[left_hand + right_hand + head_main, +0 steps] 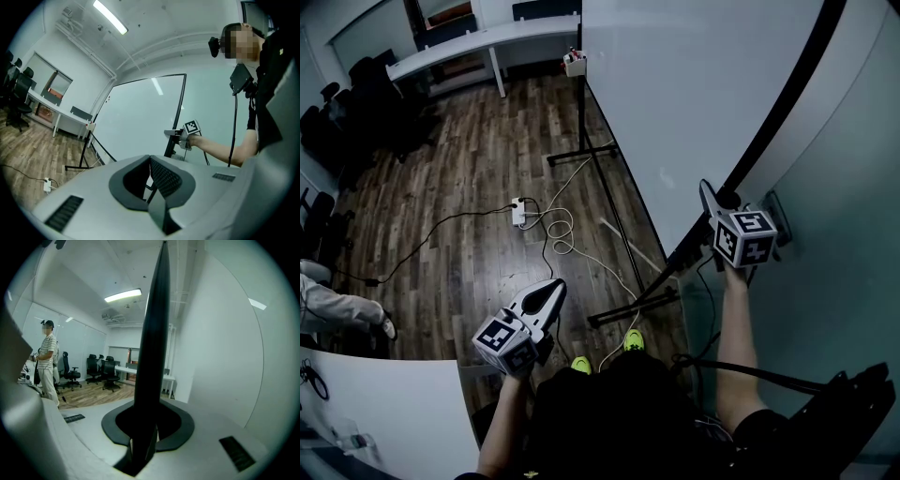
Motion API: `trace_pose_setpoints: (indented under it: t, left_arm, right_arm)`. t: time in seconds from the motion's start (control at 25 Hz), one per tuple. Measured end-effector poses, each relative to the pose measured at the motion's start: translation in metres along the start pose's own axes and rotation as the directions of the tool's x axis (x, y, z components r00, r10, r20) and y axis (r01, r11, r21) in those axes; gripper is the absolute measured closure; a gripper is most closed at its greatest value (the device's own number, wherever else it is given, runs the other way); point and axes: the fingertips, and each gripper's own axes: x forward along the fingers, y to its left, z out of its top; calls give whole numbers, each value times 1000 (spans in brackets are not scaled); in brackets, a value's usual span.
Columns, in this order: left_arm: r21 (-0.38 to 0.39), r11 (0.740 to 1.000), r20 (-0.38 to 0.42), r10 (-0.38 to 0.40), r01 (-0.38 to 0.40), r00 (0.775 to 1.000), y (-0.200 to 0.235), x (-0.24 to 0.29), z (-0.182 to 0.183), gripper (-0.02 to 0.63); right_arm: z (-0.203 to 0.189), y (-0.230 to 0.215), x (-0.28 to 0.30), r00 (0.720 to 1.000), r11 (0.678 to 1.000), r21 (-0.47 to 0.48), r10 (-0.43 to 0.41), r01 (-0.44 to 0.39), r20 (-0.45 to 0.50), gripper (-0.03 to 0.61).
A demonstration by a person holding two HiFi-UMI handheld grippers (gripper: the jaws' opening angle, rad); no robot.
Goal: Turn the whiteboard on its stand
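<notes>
The whiteboard (694, 84) fills the upper right of the head view, tilted, with its black frame edge (787, 103) running diagonally. My right gripper (717, 199) is shut on that edge low down. In the right gripper view the black frame edge (152, 343) rises straight out from between the jaws of the right gripper (145, 427), with the white board face (215, 357) to its right. My left gripper (551, 289) hangs low over the floor, away from the board, shut and empty. In the left gripper view its jaws (150, 159) point toward the whiteboard (140, 117) and the right gripper (176, 136).
The stand's black foot bar (633, 305) lies just ahead of the person's shoes, another foot (581, 155) farther off. A power strip (518, 212) and cables lie on the wood floor. A long white table (478, 42), office chairs (337, 122) and another person (47, 362) are to the left.
</notes>
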Motion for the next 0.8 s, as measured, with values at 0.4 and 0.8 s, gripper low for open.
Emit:
trace_pose_setpoints:
  t: [0.4,0.8]
  left_arm:
    - [-5,999,-11,-42,42,999,9,1,9,600]
    - [-13,993,-23,-120,120,992,16,-11,12,600]
  right_arm:
    - [2,-1,-1,999,999,-9,-46,46,14,508]
    - [3,-3,-19,975,975,-38,-218,220,51,503]
